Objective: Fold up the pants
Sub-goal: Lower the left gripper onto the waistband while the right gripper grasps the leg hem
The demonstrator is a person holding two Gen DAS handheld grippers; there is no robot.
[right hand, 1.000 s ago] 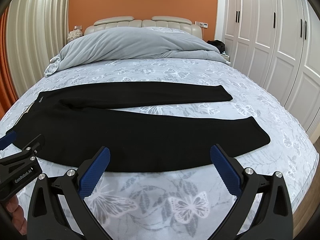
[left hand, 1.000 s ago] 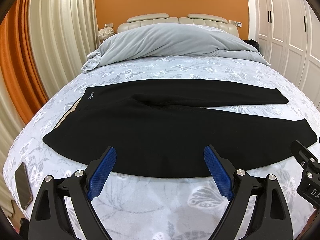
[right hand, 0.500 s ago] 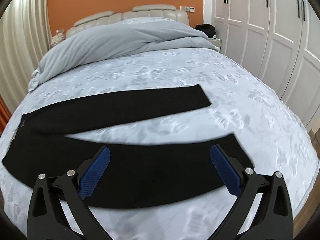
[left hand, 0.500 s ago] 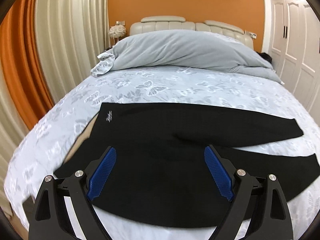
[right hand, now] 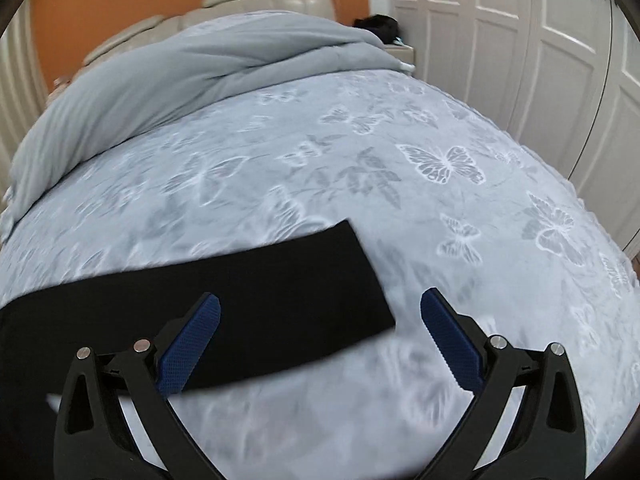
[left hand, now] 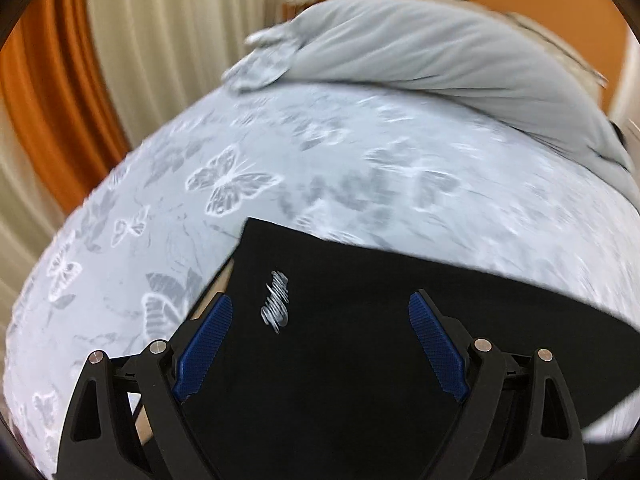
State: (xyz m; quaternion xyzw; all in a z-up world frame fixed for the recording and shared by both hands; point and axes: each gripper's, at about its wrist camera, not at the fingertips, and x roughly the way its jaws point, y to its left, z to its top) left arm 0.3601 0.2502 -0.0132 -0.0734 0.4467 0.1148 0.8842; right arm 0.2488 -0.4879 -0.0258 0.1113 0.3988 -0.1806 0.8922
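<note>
Bed [left hand: 168, 208] now fills both views: I have advanced both spread grippers, left [left hand: 320, 344] over the pants [left hand: 360, 360] waistband, right [right hand: 320, 340] at the 12 o'clock cuff [right hand: 360, 280], for gripping.

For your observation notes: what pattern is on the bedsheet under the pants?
The bedsheet is pale grey-white with butterfly and leaf motifs, sharpest in the right wrist view.

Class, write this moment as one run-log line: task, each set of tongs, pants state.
task: fold pants | left tongs: open over the waistband end | right tongs: open at far leg hem | pants: flat on bed, unfolded
</note>
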